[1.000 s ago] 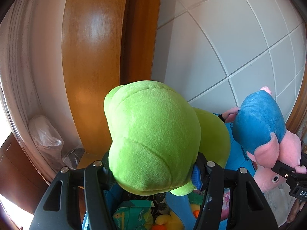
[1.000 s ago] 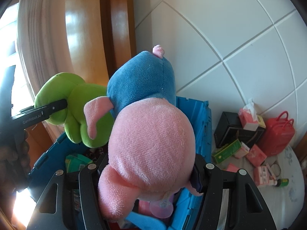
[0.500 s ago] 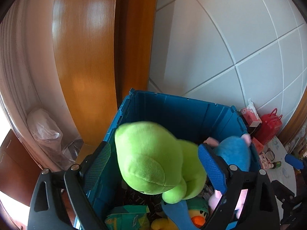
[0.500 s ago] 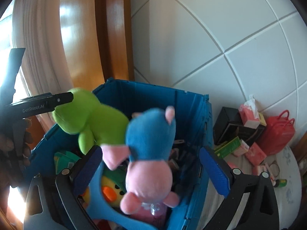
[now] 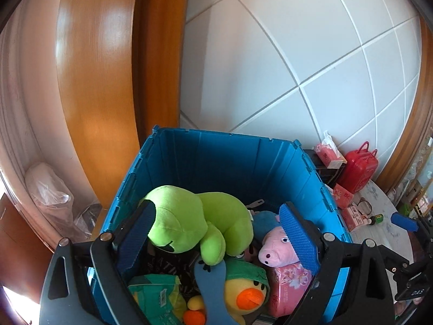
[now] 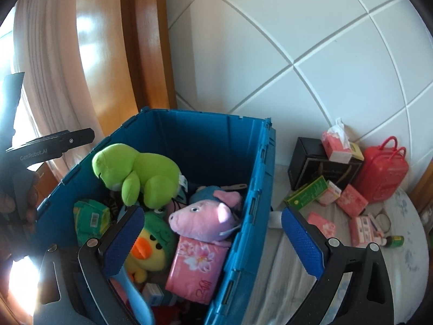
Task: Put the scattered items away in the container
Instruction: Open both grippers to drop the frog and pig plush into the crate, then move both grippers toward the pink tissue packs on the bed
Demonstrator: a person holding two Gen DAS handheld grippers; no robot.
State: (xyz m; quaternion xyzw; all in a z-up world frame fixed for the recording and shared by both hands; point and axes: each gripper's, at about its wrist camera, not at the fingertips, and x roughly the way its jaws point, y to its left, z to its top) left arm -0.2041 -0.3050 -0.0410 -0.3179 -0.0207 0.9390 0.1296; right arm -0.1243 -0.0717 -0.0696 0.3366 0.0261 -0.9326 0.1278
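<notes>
Both my left gripper (image 5: 216,239) and right gripper (image 6: 208,239) are hanging with jaws just spread, empty, over the blue crate (image 6: 259,168), green plush (image 5: 194,222) and pink pig (image 6: 203,222) lying inside.

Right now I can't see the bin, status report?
Left gripper, right gripper open, empty. Green plush, pig plush in blue crate. Boxes remain outside.

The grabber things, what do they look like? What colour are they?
Each one is a black plastic claw with two fingers. The left gripper and the right gripper have bumpy bright blue pads inside, and silver screws on top. The left one's side shows white lettering, "GenRobot.AI".
</notes>
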